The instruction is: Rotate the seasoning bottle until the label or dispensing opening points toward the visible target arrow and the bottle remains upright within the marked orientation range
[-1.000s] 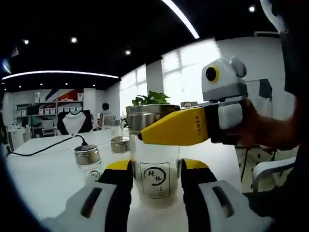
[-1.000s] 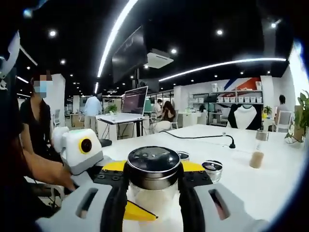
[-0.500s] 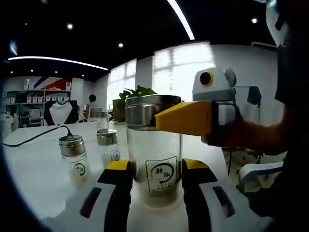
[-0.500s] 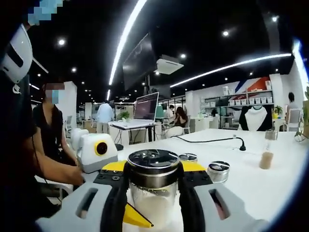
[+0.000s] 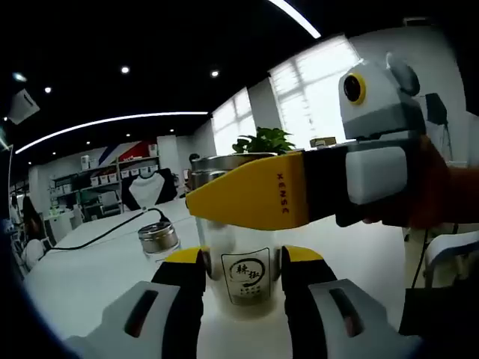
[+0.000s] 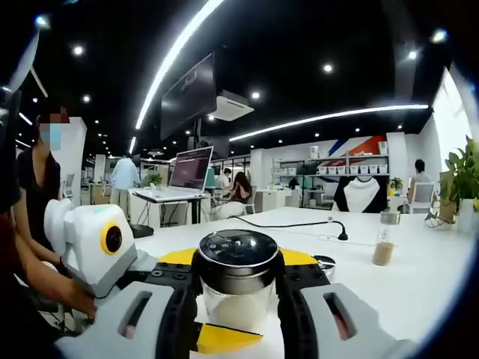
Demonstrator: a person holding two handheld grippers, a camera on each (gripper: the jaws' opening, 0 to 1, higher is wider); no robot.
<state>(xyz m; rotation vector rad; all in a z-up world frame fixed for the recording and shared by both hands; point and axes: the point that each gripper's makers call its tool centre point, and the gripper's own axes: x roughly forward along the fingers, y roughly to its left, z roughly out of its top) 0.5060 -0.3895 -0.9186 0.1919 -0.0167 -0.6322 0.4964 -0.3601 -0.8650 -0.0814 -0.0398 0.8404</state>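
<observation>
Bottle (image 5: 241, 263) label turned, facing left tool (image 5: 241, 278)

White table (image 6: 419, 284) bearing a black cable (image 6: 288, 222), a slim bottle of brown powder (image 6: 385, 239), and a potted plant (image 5: 267, 139); an open laptop (image 6: 188, 170) stands far left.

Left gripper (image 5: 241, 278): two black jaws with yellow tips, on pale grey bodies with dark oval slots. Right gripper (image 6: 238, 288): same build, small screws in black plate behind yellow tips. Seen from left gripper view, its yellow jaw reads "XENSE", then black section, white pad, grey housing.
</observation>
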